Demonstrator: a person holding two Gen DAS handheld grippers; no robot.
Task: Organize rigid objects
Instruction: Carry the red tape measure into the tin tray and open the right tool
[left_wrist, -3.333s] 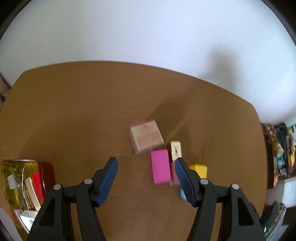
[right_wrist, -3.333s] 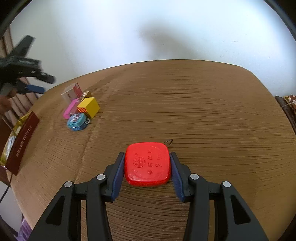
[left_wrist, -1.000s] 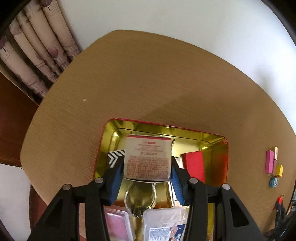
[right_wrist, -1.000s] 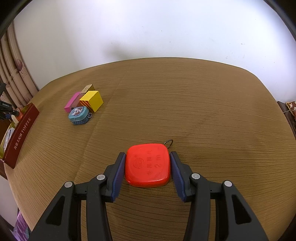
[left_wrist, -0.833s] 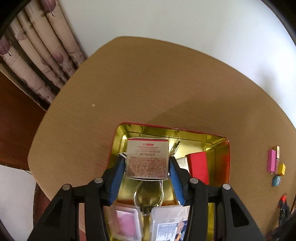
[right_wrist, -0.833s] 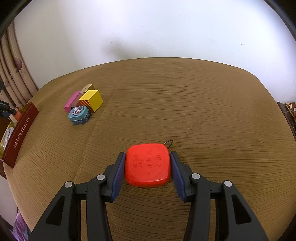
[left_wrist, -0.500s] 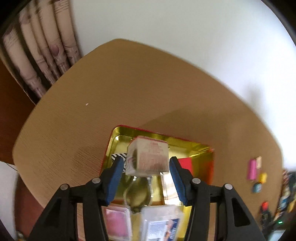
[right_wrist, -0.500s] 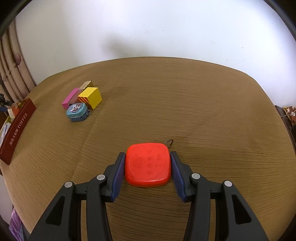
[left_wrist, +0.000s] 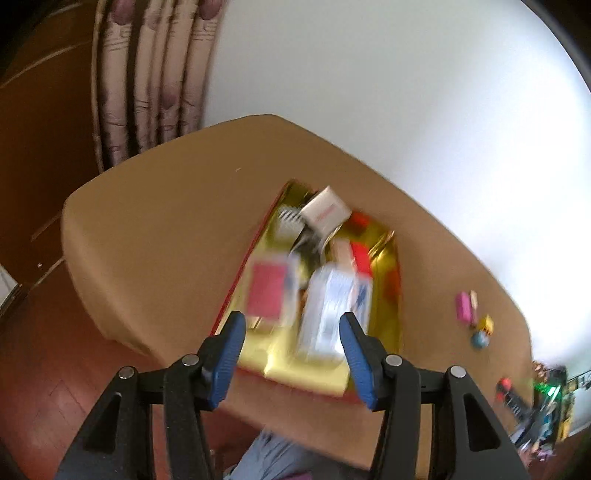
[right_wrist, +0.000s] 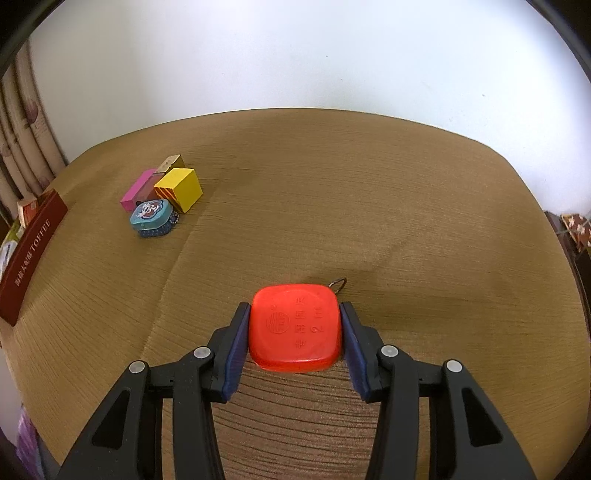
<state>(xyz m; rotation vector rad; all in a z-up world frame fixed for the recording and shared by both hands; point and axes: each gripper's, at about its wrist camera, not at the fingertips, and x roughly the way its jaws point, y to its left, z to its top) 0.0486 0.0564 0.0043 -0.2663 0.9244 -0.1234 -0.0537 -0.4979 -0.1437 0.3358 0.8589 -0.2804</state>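
A brown wood-grain table (right_wrist: 369, 192) spreads ahead of the fingers, white wall (right_wrist: 295, 55) beyond, patterned curtains (left_wrist: 155, 74) (blurred) left.

Left view badly motion-blurred, perhaps overexposed at wall; right view sharp, evenly lit, fisheye-bent edges.

Boxes (left_wrist: 325, 212) in tin (left_wrist: 388, 314) (keychain (right_wrist: 293, 332) well apart)

Between my right gripper's (right_wrist: 293, 341) ribbed blue pads sits a glossy, smooth red plastic case (right_wrist: 294, 332). The table (right_wrist: 332, 184) under it looks like matt, grained wood. Ahead of my left gripper (left_wrist: 291, 345), the tin (left_wrist: 391, 317) shines like gold metal.
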